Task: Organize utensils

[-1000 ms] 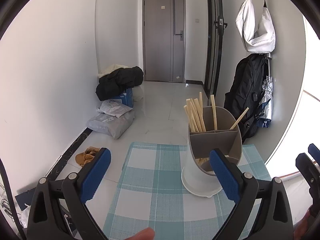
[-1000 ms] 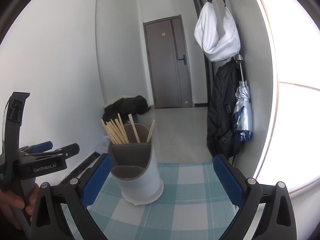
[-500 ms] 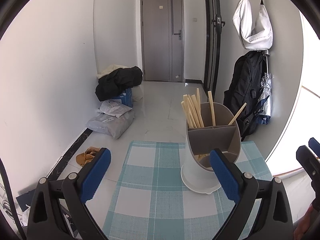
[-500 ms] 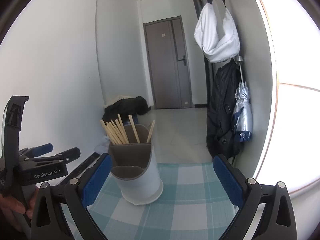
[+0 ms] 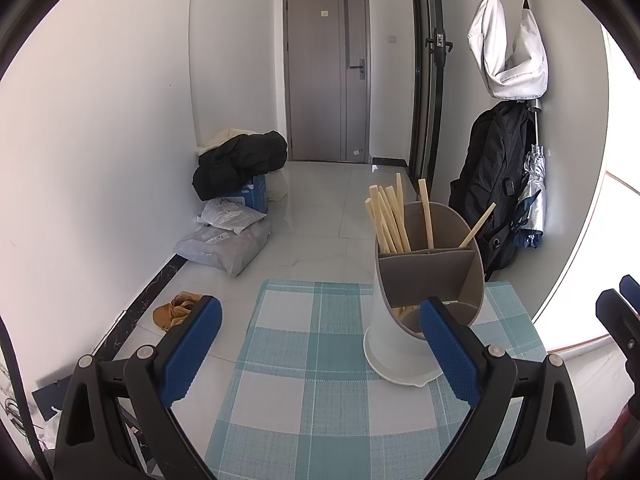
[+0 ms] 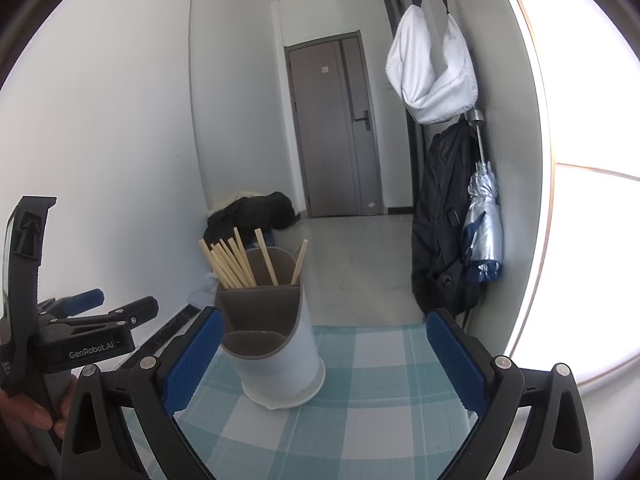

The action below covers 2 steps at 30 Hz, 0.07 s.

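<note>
A white utensil holder with a grey divided insert (image 5: 424, 284) stands on a blue-and-white checked mat (image 5: 316, 380); it also shows in the right wrist view (image 6: 272, 340). Several wooden chopsticks (image 5: 390, 218) stand in its back compartments, also seen in the right wrist view (image 6: 236, 258). My left gripper (image 5: 320, 344) is open and empty, above the mat, with its right finger in front of the holder. My right gripper (image 6: 324, 356) is open and empty, with the holder between its fingers but farther ahead.
The mat (image 6: 360, 400) lies on a small table above a tiled floor. A black coat on a box (image 5: 240, 164), plastic bags (image 5: 224, 240) and shoes (image 5: 176, 308) lie by the left wall. A backpack (image 5: 492, 192) and umbrella (image 6: 484, 220) hang on the right.
The left gripper has lifted and drawn back slightly, so the holder sits lower and a little farther in its view. The right gripper has barely moved.
</note>
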Tool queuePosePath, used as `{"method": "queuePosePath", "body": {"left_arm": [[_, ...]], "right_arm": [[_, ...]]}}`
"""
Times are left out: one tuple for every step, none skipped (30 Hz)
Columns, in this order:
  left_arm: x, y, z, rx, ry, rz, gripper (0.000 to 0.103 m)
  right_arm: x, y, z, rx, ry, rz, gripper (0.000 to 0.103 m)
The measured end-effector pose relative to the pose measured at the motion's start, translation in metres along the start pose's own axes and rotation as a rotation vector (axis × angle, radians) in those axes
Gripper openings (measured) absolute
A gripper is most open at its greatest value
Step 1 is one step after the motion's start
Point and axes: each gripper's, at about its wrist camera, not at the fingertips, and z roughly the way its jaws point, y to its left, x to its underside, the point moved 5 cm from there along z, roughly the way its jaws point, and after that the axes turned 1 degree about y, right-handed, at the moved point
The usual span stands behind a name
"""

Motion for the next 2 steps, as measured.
{"method": "queuePosePath", "body": {"left_arm": [[0.0001, -0.0008, 0.0007, 0.005, 0.003, 0.002, 0.097], [0.0003, -0.0011, 0.0015, 0.002, 0.005, 0.003, 0.097]], "right_arm": [[0.0, -0.0001, 0.0001, -0.001, 0.001, 0.001, 0.102], [0.0004, 0.0, 0.0005, -0.002, 0.002, 0.001, 0.102]]}}
